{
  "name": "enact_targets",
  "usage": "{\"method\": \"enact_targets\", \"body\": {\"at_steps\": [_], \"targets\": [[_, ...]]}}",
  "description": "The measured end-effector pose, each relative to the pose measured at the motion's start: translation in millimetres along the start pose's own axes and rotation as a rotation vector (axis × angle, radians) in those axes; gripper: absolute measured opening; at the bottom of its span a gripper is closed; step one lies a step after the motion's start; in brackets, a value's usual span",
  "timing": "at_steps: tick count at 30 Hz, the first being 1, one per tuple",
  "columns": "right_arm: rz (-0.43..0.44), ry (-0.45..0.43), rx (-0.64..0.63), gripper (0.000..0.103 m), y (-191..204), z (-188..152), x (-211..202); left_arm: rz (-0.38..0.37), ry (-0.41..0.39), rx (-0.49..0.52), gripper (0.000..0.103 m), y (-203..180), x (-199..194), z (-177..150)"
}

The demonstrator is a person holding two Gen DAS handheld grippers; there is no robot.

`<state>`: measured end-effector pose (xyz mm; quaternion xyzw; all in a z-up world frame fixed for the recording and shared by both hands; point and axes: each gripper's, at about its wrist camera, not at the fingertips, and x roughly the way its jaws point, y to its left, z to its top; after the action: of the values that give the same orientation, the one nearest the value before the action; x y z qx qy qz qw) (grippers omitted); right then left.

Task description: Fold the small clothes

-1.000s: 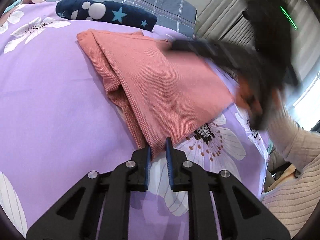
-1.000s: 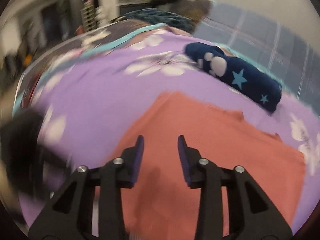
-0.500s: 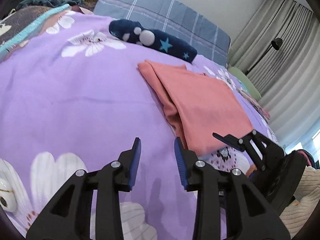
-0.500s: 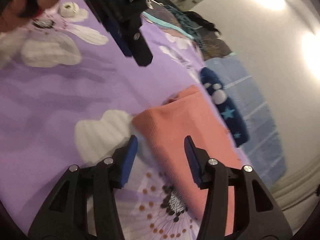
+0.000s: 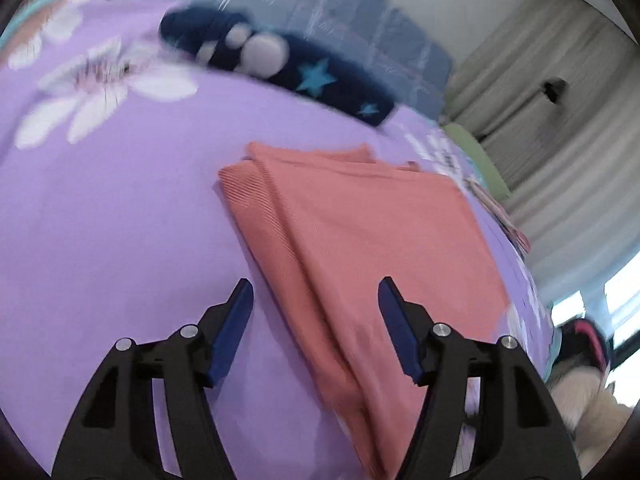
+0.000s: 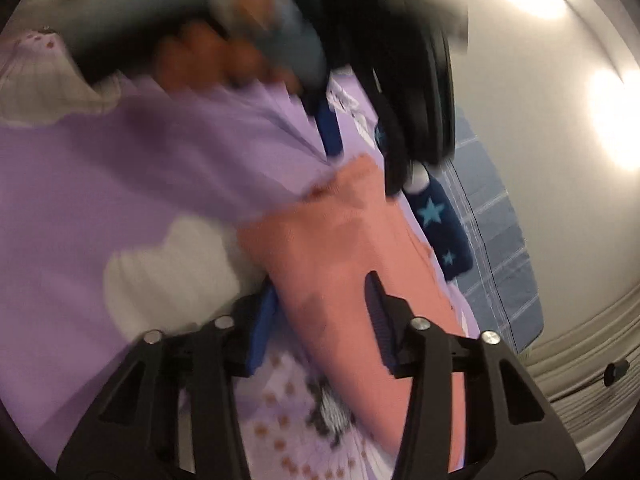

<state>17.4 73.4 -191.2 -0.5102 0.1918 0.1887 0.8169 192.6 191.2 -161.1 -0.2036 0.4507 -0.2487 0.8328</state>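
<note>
A salmon-pink garment point(image 5: 360, 236) lies folded on the purple flowered bedspread point(image 5: 100, 240). My left gripper point(image 5: 316, 300) is open, its fingers straddling the garment's near left folded edge just above it. In the right wrist view the same garment point(image 6: 344, 256) runs under my right gripper point(image 6: 320, 308), which is open with one finger on each side of the cloth's near corner. The left gripper shows blurred at the top of the right wrist view point(image 6: 360, 120), above the garment's far end.
A rolled navy cloth with stars and white paws point(image 5: 276, 68) lies beyond the garment, before a blue checked pillow point(image 5: 352, 32). Grey curtains point(image 5: 560, 120) hang at the right. The navy roll also shows in the right wrist view point(image 6: 440, 224).
My left gripper let go of the garment's corner, opened wide and moved in over its left edge. My right gripper swung round to the garment's other end and closed in on it.
</note>
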Motion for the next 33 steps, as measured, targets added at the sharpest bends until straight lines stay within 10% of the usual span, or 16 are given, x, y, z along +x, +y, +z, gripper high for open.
{"method": "enact_targets", "body": {"at_steps": [4, 6, 7, 12, 15, 20, 23, 26, 33], "targets": [[0.002, -0.017, 0.006, 0.013, 5, 9, 18, -0.103, -0.062, -0.1, 0.057, 22, 12, 24], [0.015, -0.011, 0.019, 0.005, 2, 12, 24, -0.071, -0.063, -0.123, 0.013, 28, 17, 30], [0.033, -0.014, 0.042, 0.004, -3, 12, 24, -0.074, -0.059, -0.155, 0.008, 32, 18, 31], [0.126, -0.065, 0.216, 0.004, -47, 16, 0, -0.074, -0.202, -0.072, 0.006, 7, -24, 33], [0.178, -0.022, 0.19, 0.004, -41, 14, 8, 0.1, -0.195, -0.036, 0.002, 13, -17, 29], [0.141, -0.005, 0.124, 0.008, -17, 5, 21, -0.033, -0.191, -0.201, 0.003, 55, -11, 14], [0.163, -0.004, 0.146, 0.011, -22, 2, 22, -0.08, -0.197, -0.177, 0.038, 51, -21, 9], [0.162, -0.012, 0.159, 0.028, -29, -3, 18, -0.142, -0.142, -0.138, 0.049, 37, -12, 6], [0.073, -0.005, 0.083, 0.031, -8, -18, -10, -0.056, -0.099, -0.005, 0.062, 3, 12, 7]]}}
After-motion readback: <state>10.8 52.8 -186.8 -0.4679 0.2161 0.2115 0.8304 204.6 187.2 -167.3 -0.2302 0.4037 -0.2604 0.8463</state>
